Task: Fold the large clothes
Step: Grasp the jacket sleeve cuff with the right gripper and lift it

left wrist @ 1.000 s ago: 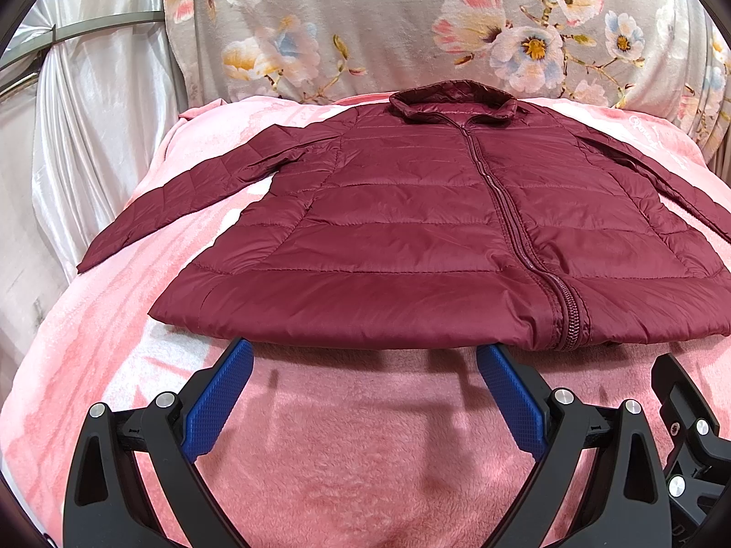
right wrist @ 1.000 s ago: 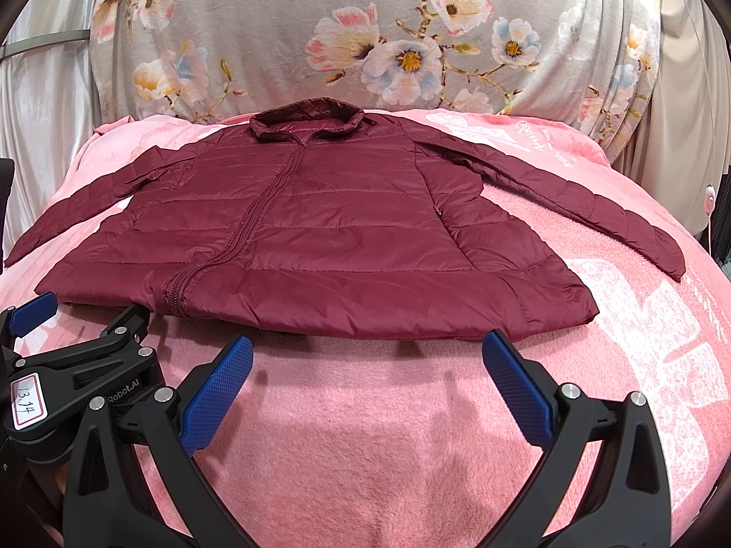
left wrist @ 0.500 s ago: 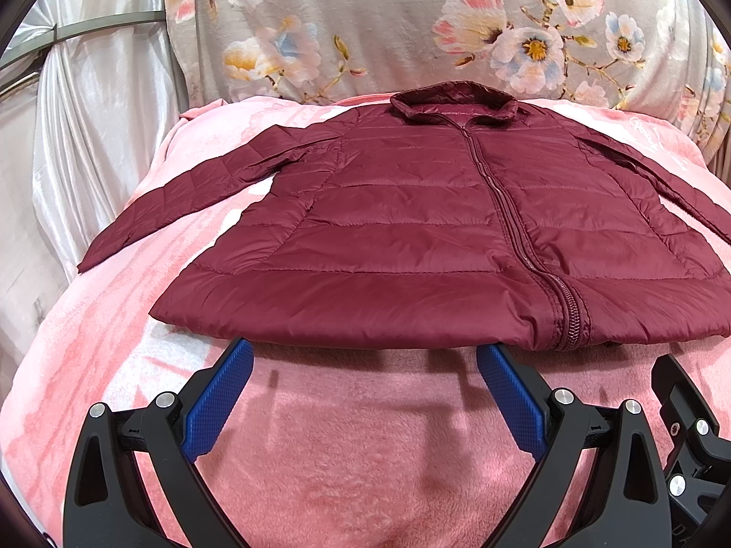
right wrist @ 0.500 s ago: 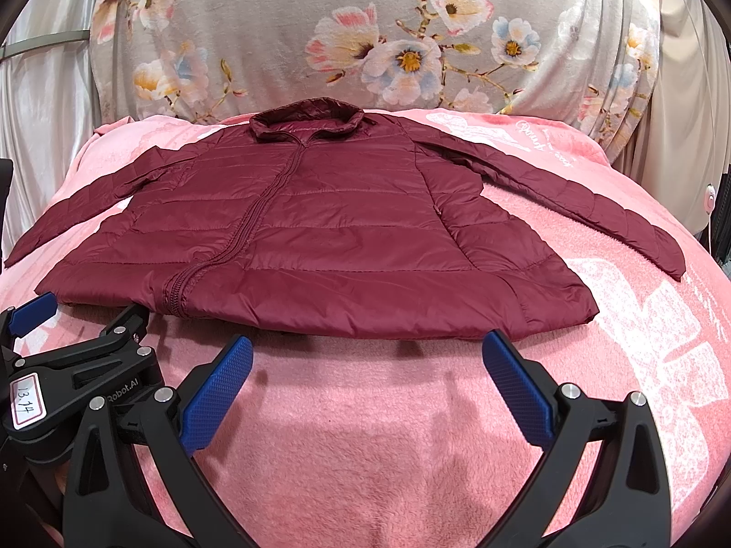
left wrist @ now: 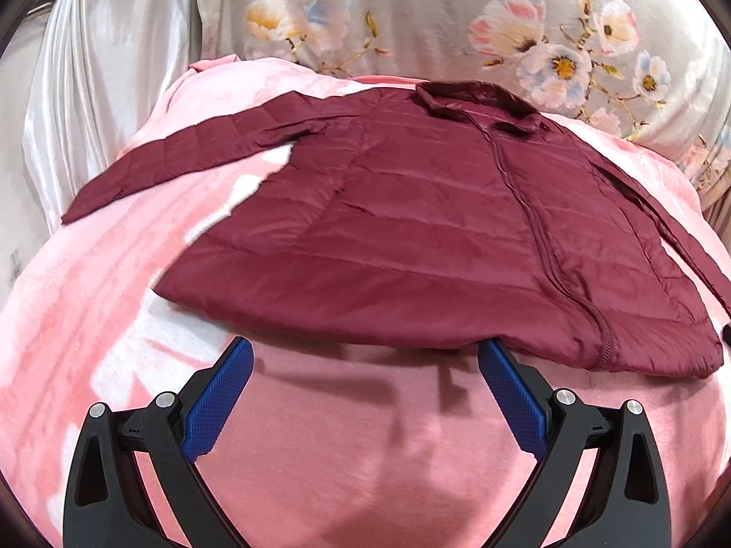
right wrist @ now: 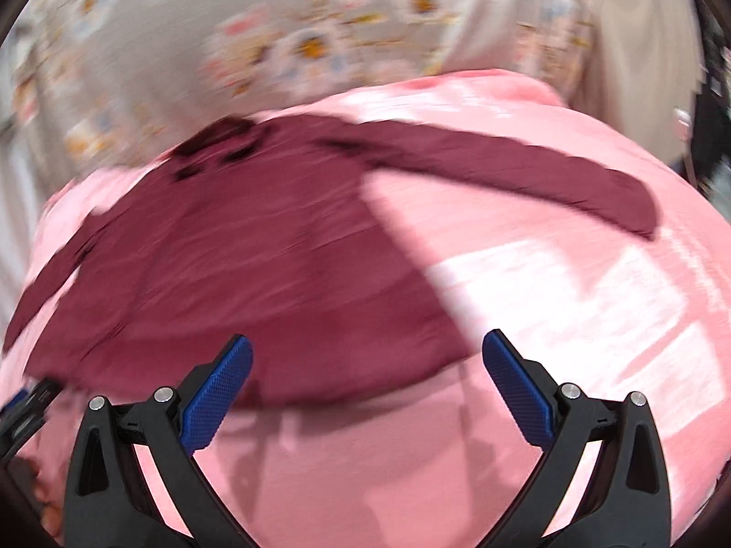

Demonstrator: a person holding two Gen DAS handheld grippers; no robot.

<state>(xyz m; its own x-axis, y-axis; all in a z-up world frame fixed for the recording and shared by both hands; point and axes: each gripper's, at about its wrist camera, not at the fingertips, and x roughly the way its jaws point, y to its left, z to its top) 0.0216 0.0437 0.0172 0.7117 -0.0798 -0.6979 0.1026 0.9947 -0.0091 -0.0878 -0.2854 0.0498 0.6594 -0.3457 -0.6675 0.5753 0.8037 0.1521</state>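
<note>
A dark red quilted jacket (left wrist: 411,228) lies flat and zipped on a pink blanket (left wrist: 342,434), collar at the far end, both sleeves spread out. In the left wrist view its left sleeve (left wrist: 182,155) stretches toward the blanket's left edge. My left gripper (left wrist: 365,356) is open just short of the hem, nothing between its blue pads. The right wrist view is blurred by motion; there the jacket (right wrist: 251,265) fills the left half and its right sleeve (right wrist: 525,173) reaches right. My right gripper (right wrist: 365,351) is open over the hem's right corner, holding nothing.
A floral cloth (left wrist: 457,13) hangs behind the bed. A shiny white curtain (left wrist: 91,91) hangs at the left. Bare pink blanket (right wrist: 571,297) lies to the right of the jacket. Part of the left gripper (right wrist: 23,411) shows at the lower left of the right wrist view.
Both grippers have swung outward: the left view now looks more toward the left sleeve, the right view more toward the right sleeve and hem corner. The jacket has not moved.
</note>
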